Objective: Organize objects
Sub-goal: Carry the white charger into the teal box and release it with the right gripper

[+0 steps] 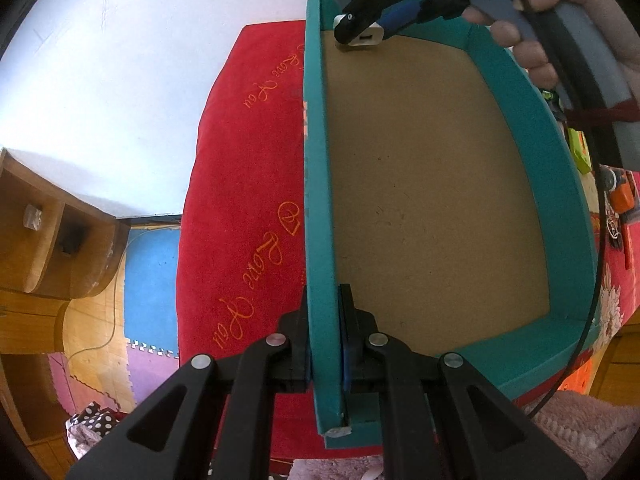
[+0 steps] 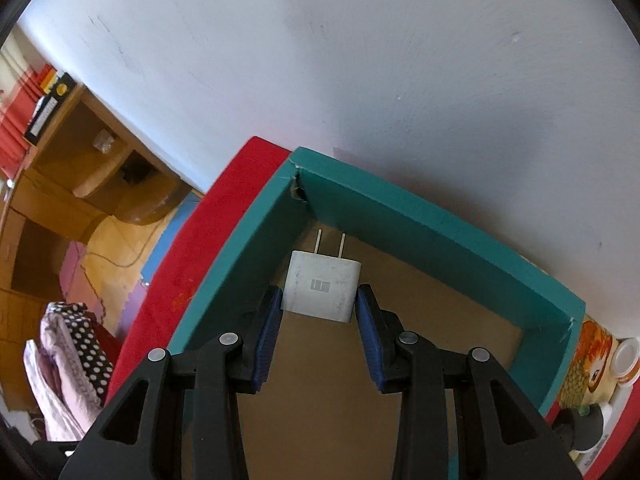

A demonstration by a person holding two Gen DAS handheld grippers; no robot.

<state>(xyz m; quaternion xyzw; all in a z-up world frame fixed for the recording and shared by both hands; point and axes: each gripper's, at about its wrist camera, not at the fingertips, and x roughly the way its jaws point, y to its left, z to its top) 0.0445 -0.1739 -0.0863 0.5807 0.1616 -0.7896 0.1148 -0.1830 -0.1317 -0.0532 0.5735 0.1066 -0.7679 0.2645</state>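
Left wrist view: left claw [image 1: 326, 344] is pinching the near wall of one teal box [image 1: 560, 184], which is sitting on a red blanket [image 1: 248, 184]. Right claw [image 1: 360, 26] is reaching into the far corner, carrying one white charger [image 1: 366, 38].

Right wrist view: right claw [image 2: 318, 312] is gripping the charger [image 2: 320, 286] between two blue pads [image 2: 267, 336], its two prongs pointing toward the box [image 2: 420, 232] corner. Whether it is touching the floor, cannot tell.
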